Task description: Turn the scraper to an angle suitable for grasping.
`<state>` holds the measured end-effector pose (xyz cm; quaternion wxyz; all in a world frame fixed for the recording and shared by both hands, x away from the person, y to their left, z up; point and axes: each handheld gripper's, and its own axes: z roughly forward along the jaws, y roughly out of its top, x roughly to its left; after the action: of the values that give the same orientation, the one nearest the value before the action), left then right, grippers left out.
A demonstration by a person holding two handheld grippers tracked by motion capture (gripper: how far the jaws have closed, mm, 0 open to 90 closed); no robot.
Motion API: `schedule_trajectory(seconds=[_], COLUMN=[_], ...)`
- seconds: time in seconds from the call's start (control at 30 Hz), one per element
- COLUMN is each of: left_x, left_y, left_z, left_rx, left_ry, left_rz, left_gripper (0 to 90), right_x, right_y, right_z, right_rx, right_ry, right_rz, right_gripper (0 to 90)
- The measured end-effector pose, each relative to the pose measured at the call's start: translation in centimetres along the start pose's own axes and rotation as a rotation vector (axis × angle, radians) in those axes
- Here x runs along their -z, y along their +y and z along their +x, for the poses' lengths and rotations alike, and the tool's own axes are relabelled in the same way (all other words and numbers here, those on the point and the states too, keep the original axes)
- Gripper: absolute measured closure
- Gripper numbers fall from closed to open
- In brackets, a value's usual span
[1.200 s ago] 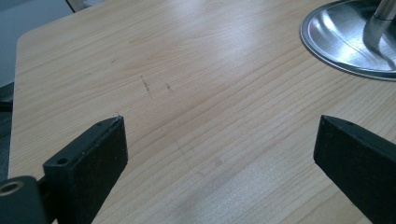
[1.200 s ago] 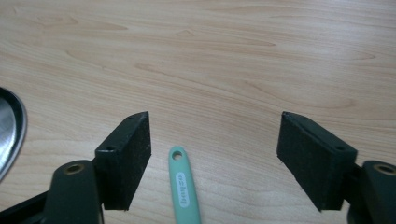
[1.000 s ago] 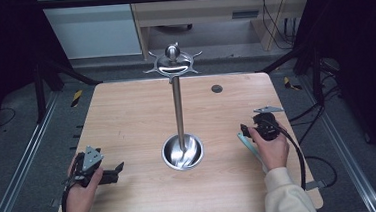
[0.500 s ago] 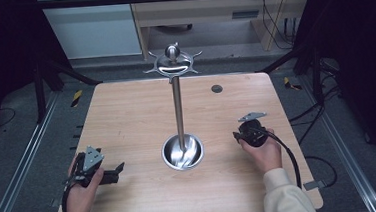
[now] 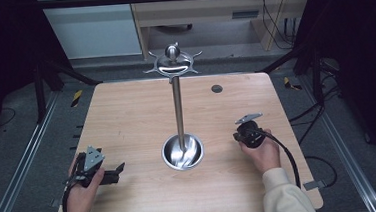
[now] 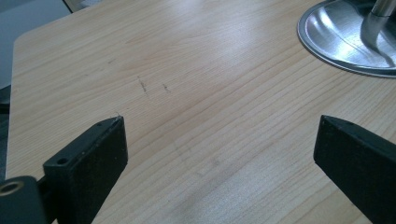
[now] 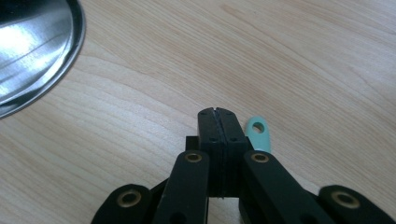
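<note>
Looks like the pick-up step is in hand: the right gripper [image 7: 217, 114] is clenched, its jaws just closed flat on each other, and nothing can be made out between them. The mint-green plastic handle end [image 7: 258, 133], rounded with a hanging hole, is seen lying on the pale wood-grain table [image 7: 303, 56] just beside the right jaw, partly tucked under it. A re-open and a re-aim onto that handle is probably called for next. The left gripper [image 6: 219, 126] is parked wide open, nothing in it. The polished steel stand [image 5: 177, 106], with its dished round base [image 5: 167, 155] and hooked crown [image 5: 173, 64], is left untouched mid-table
</note>
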<state>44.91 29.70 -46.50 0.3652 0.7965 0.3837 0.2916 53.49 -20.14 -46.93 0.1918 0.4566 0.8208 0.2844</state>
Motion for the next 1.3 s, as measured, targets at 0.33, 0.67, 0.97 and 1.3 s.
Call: schedule_trajectory(seconds=[0.33,0.67,0.97,1.3], left_x=[0.0,-0.1,0.0,0.0], left_y=[0.0,0.0,0.0,0.0], left_z=[-0.1,-0.1,-0.1,-0.2], left_rx=[-0.005,-0.007,-0.003,-0.006], left_ry=[0.001,-0.001,0.003,0.002], left_rz=[0.001,0.003,0.000,0.003], left_gripper=[2.7,2.7,2.7,2.7], right_x=[-0.4,-0.9,-1.0,-0.7], right_y=[-0.2,-0.4,-0.6,-1.1], right_z=[-0.6,-1.0,-1.4,-2.8], right_rx=[-0.019,-0.028,-0.036,-0.097], right_ry=[-0.024,-0.031,-0.043,-0.091], right_rz=[0.026,0.068,0.082,0.089], right_gripper=[90.0,90.0,90.0,90.0])
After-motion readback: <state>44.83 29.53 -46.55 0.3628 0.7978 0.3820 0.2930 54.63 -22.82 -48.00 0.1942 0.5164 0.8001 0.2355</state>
